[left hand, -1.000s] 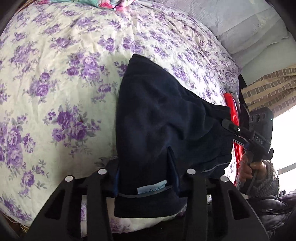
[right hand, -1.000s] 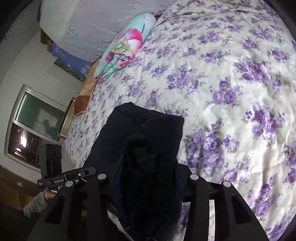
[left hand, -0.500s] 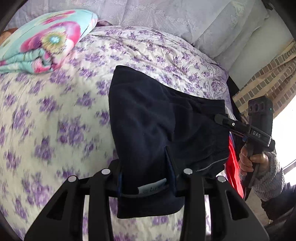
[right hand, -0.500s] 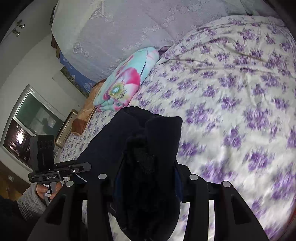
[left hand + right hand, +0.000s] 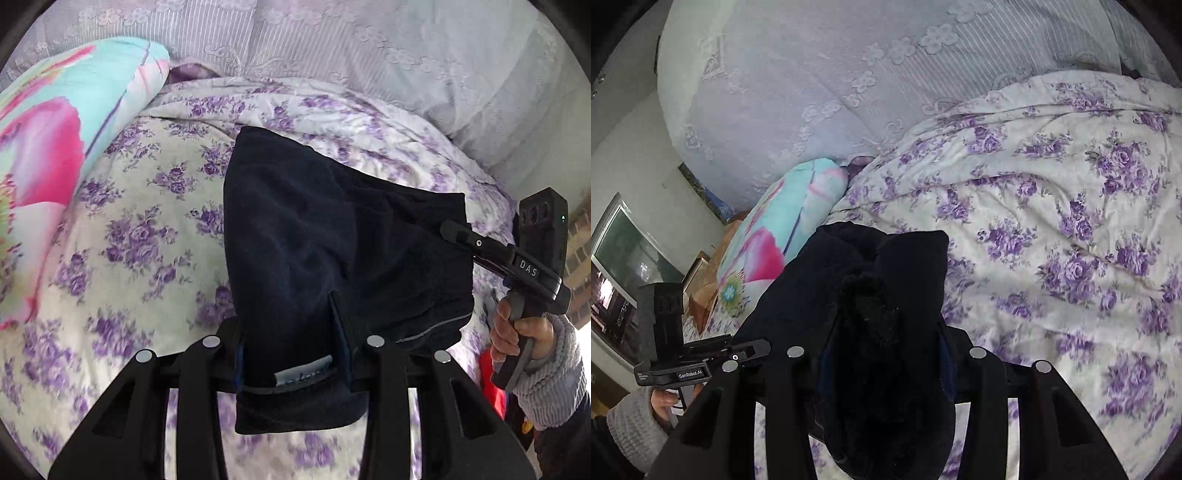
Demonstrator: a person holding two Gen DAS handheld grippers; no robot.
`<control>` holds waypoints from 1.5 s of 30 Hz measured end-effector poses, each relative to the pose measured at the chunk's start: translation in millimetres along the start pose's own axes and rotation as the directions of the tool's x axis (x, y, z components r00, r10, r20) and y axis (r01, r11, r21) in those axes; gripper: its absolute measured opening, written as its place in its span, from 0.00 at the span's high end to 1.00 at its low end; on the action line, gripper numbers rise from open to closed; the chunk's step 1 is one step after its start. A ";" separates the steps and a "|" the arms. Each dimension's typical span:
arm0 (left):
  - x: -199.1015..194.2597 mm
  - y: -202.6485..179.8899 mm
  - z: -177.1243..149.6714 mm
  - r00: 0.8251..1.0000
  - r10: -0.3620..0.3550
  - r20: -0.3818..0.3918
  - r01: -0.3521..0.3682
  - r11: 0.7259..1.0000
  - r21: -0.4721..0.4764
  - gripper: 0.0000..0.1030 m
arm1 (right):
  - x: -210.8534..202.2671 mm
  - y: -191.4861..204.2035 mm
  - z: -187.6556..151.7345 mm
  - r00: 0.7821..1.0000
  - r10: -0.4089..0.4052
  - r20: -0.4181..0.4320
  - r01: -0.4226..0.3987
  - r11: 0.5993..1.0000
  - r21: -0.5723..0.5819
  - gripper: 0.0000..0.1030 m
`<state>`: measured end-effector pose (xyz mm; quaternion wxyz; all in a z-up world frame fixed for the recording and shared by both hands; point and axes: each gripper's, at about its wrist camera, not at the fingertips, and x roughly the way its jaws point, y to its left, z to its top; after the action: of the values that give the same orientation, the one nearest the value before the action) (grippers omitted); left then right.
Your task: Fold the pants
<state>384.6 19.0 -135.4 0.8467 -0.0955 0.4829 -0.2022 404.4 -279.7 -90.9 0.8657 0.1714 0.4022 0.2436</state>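
Left wrist: pants [image 5: 332, 236] stretched between tongs.

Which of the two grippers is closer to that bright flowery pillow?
Left. The left gripper holds the pants on the side toward the turquoise-and-pink pillow; the right gripper grips their far edge, away from it.

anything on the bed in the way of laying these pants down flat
Nothing visible. Both grippers hold the dark pants over bare floral quilt. The bright folded blanket lies off to one side and the pale pillows sit farther back by the headboard.
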 end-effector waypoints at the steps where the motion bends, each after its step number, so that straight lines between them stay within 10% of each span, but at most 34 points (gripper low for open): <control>1: 11.6 4.4 1.5 1.000 0.006 -0.011 -0.006 1.000 -0.010 0.64 | 10.4 -8.6 2.3 1.000 -0.008 -0.008 0.008 1.000 0.012 0.57; 5: 57.2 29.1 -8.8 0.991 0.107 -0.081 -0.113 0.991 -0.076 0.42 | 54.8 -51.9 -6.1 0.992 -0.100 -0.075 0.106 0.991 0.083 0.47; 7: 60.7 40.8 -19.9 0.992 0.103 -0.079 -0.111 0.988 -0.106 0.14 | 59.3 -70.1 -10.9 0.987 -0.149 -0.057 0.154 0.982 0.112 0.32; 17: 2.4 -1.0 -16.5 0.951 0.254 0.175 -0.270 0.960 0.074 0.24 | -12.4 4.0 -30.3 0.940 -0.298 0.165 0.327 0.925 -0.195 0.33; 21: 41.9 -26.8 -23.3 0.957 0.285 0.059 -0.291 0.937 0.192 0.24 | 14.2 31.0 -59.1 0.945 -0.309 0.109 0.328 0.901 -0.285 0.57; 28: 54.9 10.0 -31.0 0.969 0.232 -0.083 -0.237 0.970 -0.061 0.13 | 43.6 7.1 -80.0 0.934 -0.357 0.017 0.355 0.922 -0.154 0.57; 34: -2.3 -23.4 -52.5 0.905 0.423 0.037 -0.425 0.901 0.092 0.12 | 25.5 -6.6 -93.1 0.936 -0.342 -0.087 0.344 0.939 0.013 0.20; 45: -118.1 -67.9 -97.9 0.857 0.484 0.175 -0.499 0.865 0.054 0.07 | -45.6 30.2 -198.1 0.933 -0.346 -0.095 0.358 0.912 0.199 0.20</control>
<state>230.4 12.5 -69.6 0.9087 0.0569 0.4135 0.0057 215.9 -260.4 -170.4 0.8600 0.1806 0.4752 0.0442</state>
